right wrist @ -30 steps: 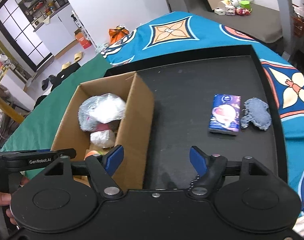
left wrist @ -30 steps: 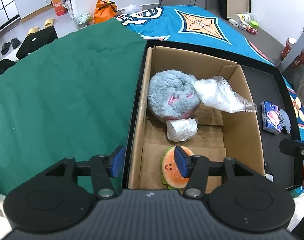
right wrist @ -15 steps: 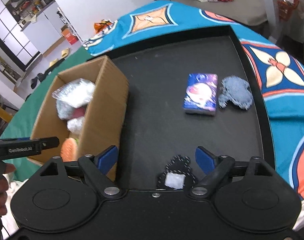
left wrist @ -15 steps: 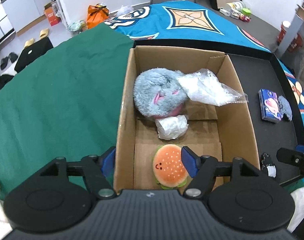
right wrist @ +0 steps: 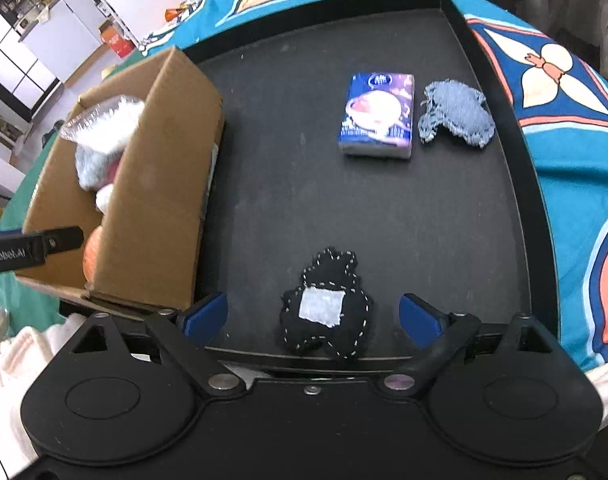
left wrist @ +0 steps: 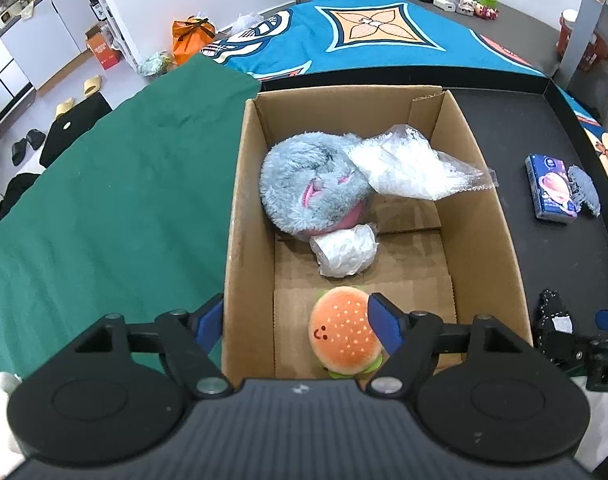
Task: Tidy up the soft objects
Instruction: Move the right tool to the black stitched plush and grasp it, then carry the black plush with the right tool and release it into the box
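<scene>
An open cardboard box (left wrist: 488, 216) holds a grey plush toy (left wrist: 308, 192), two crumpled plastic bags (left wrist: 408, 164) and a burger plush (left wrist: 344, 332) lying on its floor. My left gripper (left wrist: 297, 322) hovers over the box's near end. Its jaws are opening with nothing pressed between them, and the burger lies below, beside the right finger. On the black tray (right wrist: 520, 168) lies a black stitched soft piece (right wrist: 326, 308) with a white patch. My right gripper (right wrist: 312, 315) straddles it, its jaws opening and the pads clear of it.
Farther back on the tray lie a blue tissue pack (right wrist: 378, 114) and a blue-grey knitted piece (right wrist: 456, 114). The box (right wrist: 143, 184) stands at the tray's left. Green cloth (left wrist: 123, 200) covers the surface left of the box. A patterned blue cloth (right wrist: 576, 152) surrounds the tray.
Both pairs of jaws have spread wider. The left gripper shifted over the box, and the burger now shows clear of its right finger. The right gripper sank toward the tray, bringing the black piece between its fingers.
</scene>
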Demonstrator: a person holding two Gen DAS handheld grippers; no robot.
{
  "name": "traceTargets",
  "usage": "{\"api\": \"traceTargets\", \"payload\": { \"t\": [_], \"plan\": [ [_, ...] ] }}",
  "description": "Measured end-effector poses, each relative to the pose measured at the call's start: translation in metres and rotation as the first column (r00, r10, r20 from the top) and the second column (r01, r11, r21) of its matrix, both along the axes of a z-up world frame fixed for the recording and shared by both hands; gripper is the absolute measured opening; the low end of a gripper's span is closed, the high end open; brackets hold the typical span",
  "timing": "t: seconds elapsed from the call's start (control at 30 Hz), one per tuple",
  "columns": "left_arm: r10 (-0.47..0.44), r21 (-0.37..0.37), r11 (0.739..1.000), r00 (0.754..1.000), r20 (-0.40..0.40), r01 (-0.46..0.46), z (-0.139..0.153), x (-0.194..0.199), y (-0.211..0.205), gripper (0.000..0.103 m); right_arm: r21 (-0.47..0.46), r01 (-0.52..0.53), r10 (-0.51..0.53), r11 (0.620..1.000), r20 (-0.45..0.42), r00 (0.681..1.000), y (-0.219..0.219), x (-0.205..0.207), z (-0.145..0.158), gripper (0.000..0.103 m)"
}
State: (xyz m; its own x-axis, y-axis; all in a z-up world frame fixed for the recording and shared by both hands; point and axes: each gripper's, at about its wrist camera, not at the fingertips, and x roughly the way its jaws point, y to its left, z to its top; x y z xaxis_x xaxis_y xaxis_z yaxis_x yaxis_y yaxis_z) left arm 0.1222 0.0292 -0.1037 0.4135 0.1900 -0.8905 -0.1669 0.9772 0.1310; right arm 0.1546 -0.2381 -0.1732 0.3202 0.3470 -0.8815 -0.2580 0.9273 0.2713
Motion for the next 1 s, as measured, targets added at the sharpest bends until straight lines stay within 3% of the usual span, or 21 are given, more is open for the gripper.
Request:
{"api": "traceTargets", "payload": {
  "t": [0.4, 0.5, 0.57, 0.67, 1.0],
  "plan": [
    [-0.034, 0.087, 0.996, 0.999, -0.036, 0.037, -0.004, 0.008, -0.012, 0.078, -0.072, -0.03, 0.029, 0.997, -0.008, 1.0, -0.001, 0.0, -0.023, 0.091],
    [-0.034, 0.097, 0.995, 0.998, -0.043, 0.038, -0.006, 0.01, -0.013, 0.079, -0.12, -0.033, 0.038, 0.992, 0.041, 0.998, 0.0, -0.002, -0.022, 0.07],
    [-0.032, 0.099, 0.994, 0.998, -0.046, 0.037, -0.006, 0.011, -0.013, 0.079, -0.149, -0.037, 0.048, 0.988, 0.069, 0.996, 0.0, -0.001, -0.02, 0.041],
    [-0.027, 0.098, 0.995, 0.998, -0.048, 0.032, -0.006, 0.014, -0.013, 0.08, -0.14, -0.036, 0.047, 0.99, 0.074, 0.996, -0.007, 0.006, -0.018, 0.035],
    [-0.019, 0.091, 0.996, 0.998, -0.052, 0.024, -0.007, 0.014, -0.012, 0.08, -0.099, 0.007, 0.002, 0.995, 0.095, 0.995, -0.021, 0.018, -0.009, 0.032]
  ]
}}
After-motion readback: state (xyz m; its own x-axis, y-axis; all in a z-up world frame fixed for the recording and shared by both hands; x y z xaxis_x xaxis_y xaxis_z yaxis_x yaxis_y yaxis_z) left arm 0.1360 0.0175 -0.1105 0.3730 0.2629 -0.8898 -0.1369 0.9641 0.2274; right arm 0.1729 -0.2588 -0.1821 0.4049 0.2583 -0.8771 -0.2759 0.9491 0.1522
